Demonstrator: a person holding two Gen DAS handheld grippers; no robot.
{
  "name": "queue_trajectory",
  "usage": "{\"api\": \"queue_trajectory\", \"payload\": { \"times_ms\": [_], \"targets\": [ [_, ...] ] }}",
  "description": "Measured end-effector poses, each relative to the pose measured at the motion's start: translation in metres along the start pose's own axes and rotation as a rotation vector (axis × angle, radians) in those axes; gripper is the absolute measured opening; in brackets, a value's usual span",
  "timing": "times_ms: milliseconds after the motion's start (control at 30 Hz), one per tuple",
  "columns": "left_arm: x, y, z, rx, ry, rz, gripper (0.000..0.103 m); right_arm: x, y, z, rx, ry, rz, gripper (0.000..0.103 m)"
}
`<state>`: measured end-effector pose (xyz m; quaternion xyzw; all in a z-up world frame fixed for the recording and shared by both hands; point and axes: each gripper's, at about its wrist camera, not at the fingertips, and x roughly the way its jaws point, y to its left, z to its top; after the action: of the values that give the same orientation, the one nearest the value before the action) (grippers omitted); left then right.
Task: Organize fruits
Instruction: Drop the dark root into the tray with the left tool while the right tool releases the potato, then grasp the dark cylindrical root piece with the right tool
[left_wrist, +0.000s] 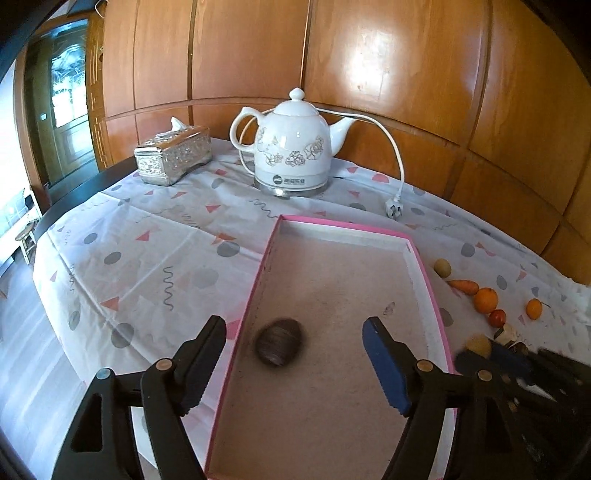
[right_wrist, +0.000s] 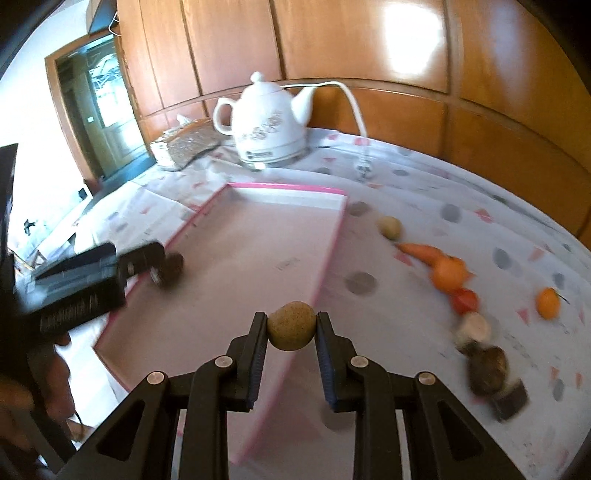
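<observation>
A pink-rimmed shallow box (left_wrist: 421, 258) (right_wrist: 332, 236) lies on the patterned tablecloth. A dark round fruit (left_wrist: 280, 346) (right_wrist: 170, 272) lies blurred inside it. My left gripper (left_wrist: 295, 363) (right_wrist: 155, 264) is open over the box, the dark fruit below between its fingers. My right gripper (right_wrist: 291, 328) is shut on a tan speckled fruit (right_wrist: 291, 325) above the box's right rim; this gripper shows blurred in the left wrist view (left_wrist: 491, 350). Right of the box lie a small yellow fruit (right_wrist: 390, 226), a carrot (right_wrist: 419, 252), an orange (right_wrist: 448, 275), a red tomato (right_wrist: 466, 300) and a small orange (right_wrist: 548, 302).
A white electric kettle (left_wrist: 293, 147) with cord and plug (left_wrist: 394, 208) stands at the back. A silver tissue box (left_wrist: 173, 155) stands to its left. A pale item (right_wrist: 474, 328) and brown items (right_wrist: 487, 373) lie at the near right. A wood-panelled wall is behind.
</observation>
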<state>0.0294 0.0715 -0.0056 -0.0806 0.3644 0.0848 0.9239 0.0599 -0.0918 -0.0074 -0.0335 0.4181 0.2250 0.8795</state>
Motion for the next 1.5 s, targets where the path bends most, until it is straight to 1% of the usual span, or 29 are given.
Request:
{"api": "queue_trajectory", "payload": {
  "times_ms": [133,200,267,467,667,800,900,1033,1100,1233,1267,1333,1433,1467,1500],
  "targets": [
    [-0.003,0.006,-0.001,-0.016,0.001,0.000,0.077,0.010,0.013,0.014,0.000,-0.011,0.015,0.027],
    [-0.003,0.007,-0.003,-0.016,-0.003,0.001,0.077,0.011,0.015,0.017,0.011,-0.018,0.014,0.032],
    [-0.003,0.007,-0.004,-0.016,-0.001,-0.002,0.077,0.010,0.014,0.018,0.019,-0.022,0.014,0.032],
    [-0.006,0.000,-0.007,0.000,0.000,-0.019,0.077,0.000,0.001,0.008,0.056,-0.028,-0.030,0.032],
    [-0.006,-0.011,-0.009,0.031,0.007,-0.034,0.077,-0.017,-0.030,-0.011,0.143,-0.032,-0.075,0.032],
    [-0.007,-0.019,-0.011,0.055,0.012,-0.057,0.077,-0.031,-0.059,-0.028,0.209,-0.033,-0.121,0.032],
    [-0.008,-0.028,-0.013,0.077,0.018,-0.090,0.077,-0.044,-0.083,-0.042,0.264,-0.038,-0.166,0.032],
    [-0.008,-0.041,-0.017,0.108,0.041,-0.153,0.077,-0.060,-0.118,-0.063,0.345,-0.034,-0.233,0.032],
    [-0.008,-0.050,-0.020,0.135,0.048,-0.174,0.077,-0.066,-0.136,-0.077,0.390,-0.022,-0.272,0.032],
    [-0.010,-0.066,-0.024,0.178,0.056,-0.214,0.077,-0.073,-0.159,-0.099,0.445,0.004,-0.314,0.032],
    [-0.010,-0.070,-0.024,0.189,0.059,-0.223,0.077,-0.074,-0.163,-0.102,0.454,0.008,-0.316,0.032],
    [-0.011,-0.077,-0.027,0.212,0.064,-0.242,0.077,-0.073,-0.168,-0.108,0.473,0.012,-0.311,0.037],
    [-0.012,-0.087,-0.031,0.243,0.071,-0.266,0.077,-0.068,-0.169,-0.107,0.492,0.005,-0.283,0.039],
    [-0.013,-0.090,-0.032,0.257,0.073,-0.272,0.077,-0.067,-0.169,-0.105,0.491,0.002,-0.276,0.041],
    [-0.013,-0.093,-0.033,0.265,0.074,-0.277,0.077,-0.064,-0.167,-0.103,0.482,-0.003,-0.271,0.047]
  ]
}}
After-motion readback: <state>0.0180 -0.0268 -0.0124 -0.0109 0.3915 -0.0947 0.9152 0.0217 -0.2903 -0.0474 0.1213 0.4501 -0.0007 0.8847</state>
